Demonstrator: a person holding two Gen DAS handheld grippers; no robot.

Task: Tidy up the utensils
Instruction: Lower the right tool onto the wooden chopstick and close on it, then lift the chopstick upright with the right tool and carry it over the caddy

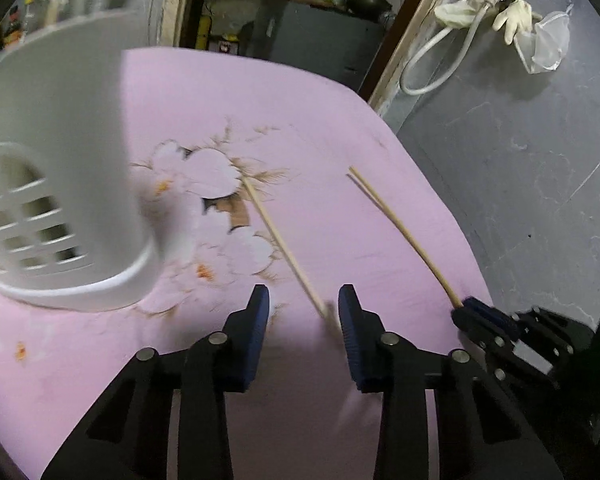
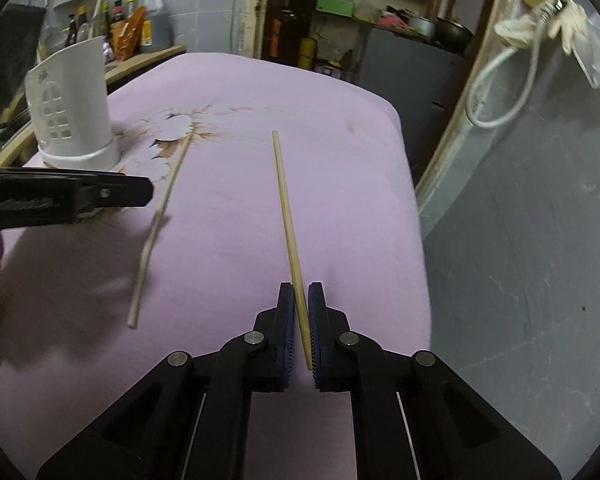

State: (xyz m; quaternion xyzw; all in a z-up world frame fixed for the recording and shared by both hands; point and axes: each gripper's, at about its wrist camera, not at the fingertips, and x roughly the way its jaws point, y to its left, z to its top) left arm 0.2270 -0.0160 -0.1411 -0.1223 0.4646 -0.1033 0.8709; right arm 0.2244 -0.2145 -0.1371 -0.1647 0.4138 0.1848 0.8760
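Note:
Two wooden chopsticks are on the pink cloth. My right gripper (image 2: pixel 300 300) is shut on one chopstick (image 2: pixel 286 216), which points away up the table; it also shows in the left wrist view (image 1: pixel 404 232), with the right gripper (image 1: pixel 466 306) at its near end. The other chopstick (image 1: pixel 280 240) lies loose, its near end between my left gripper's (image 1: pixel 304 304) open fingers; it also shows in the right wrist view (image 2: pixel 156 224). A white slotted utensil holder (image 1: pixel 56 168) stands upright at the left and shows in the right wrist view (image 2: pixel 72 108).
The table is covered by a pink cloth (image 2: pixel 228 92) with a flower print. Its right edge drops to a grey floor (image 1: pixel 520 160). Bottles (image 2: pixel 120 28) stand on a shelf behind the holder. Dark shelving (image 1: pixel 300 20) is beyond the far edge.

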